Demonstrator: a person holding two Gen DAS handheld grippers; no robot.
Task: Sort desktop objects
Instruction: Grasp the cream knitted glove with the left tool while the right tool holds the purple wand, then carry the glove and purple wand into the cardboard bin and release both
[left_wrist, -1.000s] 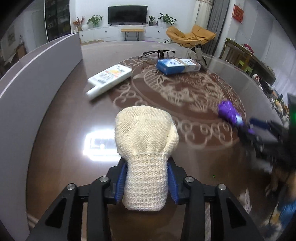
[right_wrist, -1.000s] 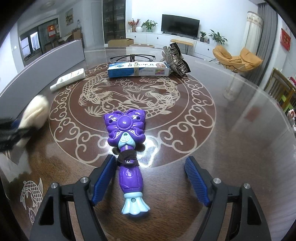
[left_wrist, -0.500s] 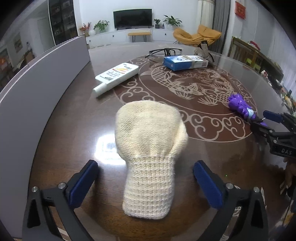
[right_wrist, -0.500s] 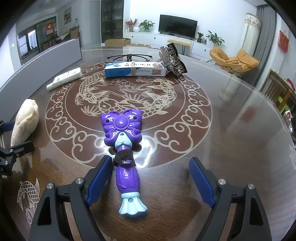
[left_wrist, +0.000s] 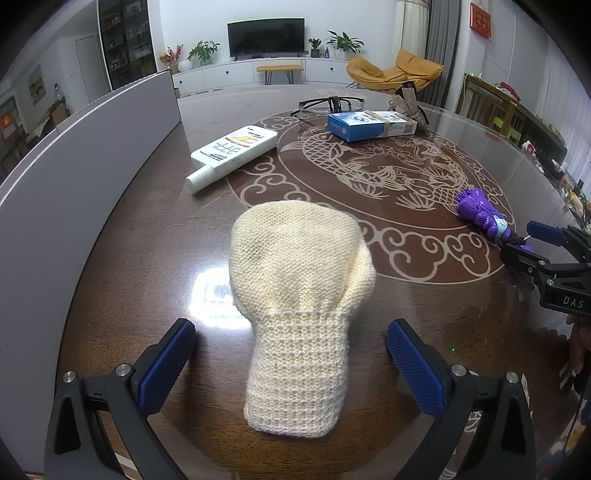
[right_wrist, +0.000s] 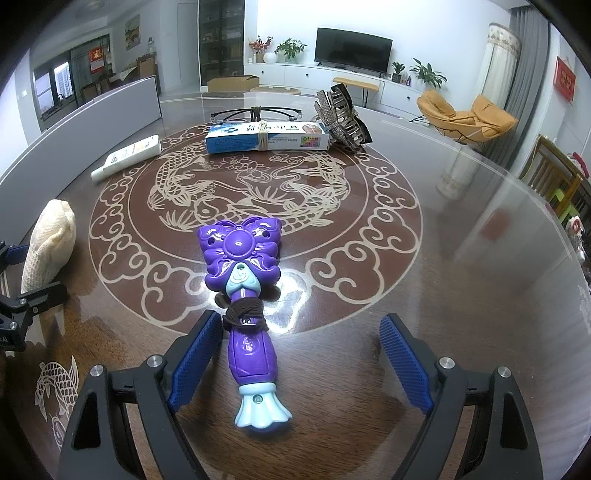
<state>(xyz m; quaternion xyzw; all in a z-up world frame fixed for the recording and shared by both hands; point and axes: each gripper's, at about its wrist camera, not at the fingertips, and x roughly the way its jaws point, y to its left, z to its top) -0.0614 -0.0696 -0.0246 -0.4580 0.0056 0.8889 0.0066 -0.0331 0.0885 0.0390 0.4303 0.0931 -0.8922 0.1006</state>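
Left gripper (left_wrist: 291, 363) spread around knit mitten (left_wrist: 299, 295), right gripper (right_wrist: 301, 363) spread around purple toy (right_wrist: 245, 291)

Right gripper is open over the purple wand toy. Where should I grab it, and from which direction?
Grip the purple wand toy on its narrow handle, just below the dark hair tie. Come straight along the handle from the fishtail end, where the right gripper already sits. The handle fits between the pads; the butterfly head is probably too wide and uneven.
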